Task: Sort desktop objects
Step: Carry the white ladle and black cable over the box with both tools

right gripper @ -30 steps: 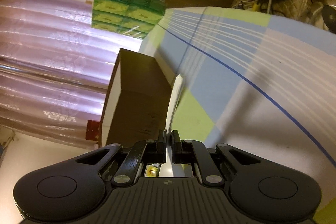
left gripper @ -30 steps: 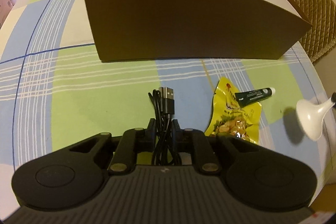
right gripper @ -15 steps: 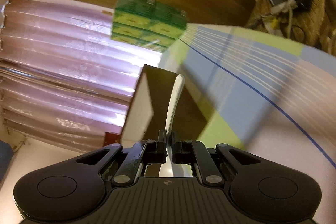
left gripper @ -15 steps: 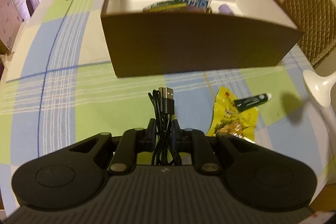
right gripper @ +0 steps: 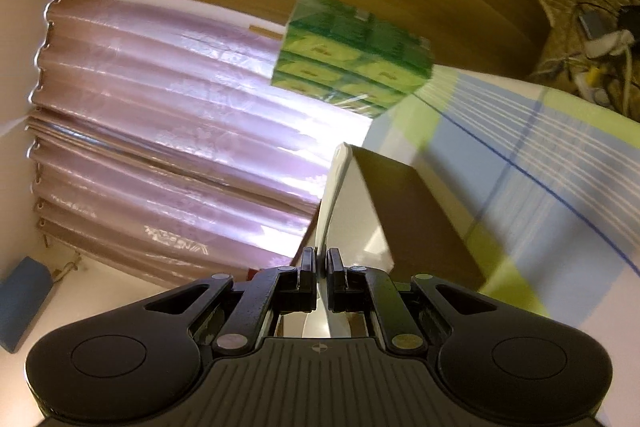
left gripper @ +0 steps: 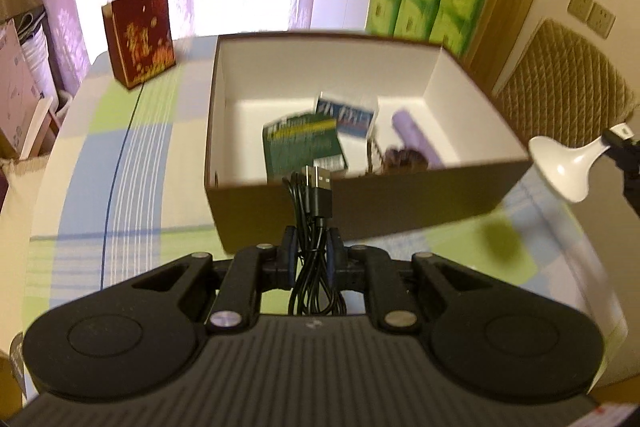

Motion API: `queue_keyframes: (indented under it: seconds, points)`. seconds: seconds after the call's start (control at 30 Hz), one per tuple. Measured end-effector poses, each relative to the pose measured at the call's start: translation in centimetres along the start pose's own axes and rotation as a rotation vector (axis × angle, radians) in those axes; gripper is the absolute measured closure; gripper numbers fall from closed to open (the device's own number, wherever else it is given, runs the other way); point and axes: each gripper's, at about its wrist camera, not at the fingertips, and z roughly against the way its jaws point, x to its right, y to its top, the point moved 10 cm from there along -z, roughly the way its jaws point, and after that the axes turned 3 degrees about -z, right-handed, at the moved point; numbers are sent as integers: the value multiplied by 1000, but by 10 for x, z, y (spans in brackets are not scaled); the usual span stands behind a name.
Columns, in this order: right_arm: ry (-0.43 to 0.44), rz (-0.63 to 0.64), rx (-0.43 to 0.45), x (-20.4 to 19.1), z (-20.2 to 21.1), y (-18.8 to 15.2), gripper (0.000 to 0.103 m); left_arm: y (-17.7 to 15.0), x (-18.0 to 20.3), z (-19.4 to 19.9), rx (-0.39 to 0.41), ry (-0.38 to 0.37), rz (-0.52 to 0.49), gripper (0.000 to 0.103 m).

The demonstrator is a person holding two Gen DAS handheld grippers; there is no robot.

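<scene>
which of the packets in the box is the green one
The green packet, nearest the front wall of the box; the blue and white one lies behind it.

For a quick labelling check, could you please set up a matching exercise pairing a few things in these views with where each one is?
Things:
1. black USB cable
2. white spoon
3. purple tube
4. red gift bag

Places:
A. standing on the tablecloth left of the box
B. clamped in the left gripper
C. lying inside the brown box
D. clamped in the right gripper

Pairs: 1-B, 2-D, 3-C, 4-A
</scene>
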Motion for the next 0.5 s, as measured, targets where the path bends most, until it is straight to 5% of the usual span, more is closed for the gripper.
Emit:
queue_keyframes:
  seconds: [0.5]
  points:
    - [-83, 48, 21, -18, -80, 8, 102, 65, -3, -43, 27, -10, -22, 92]
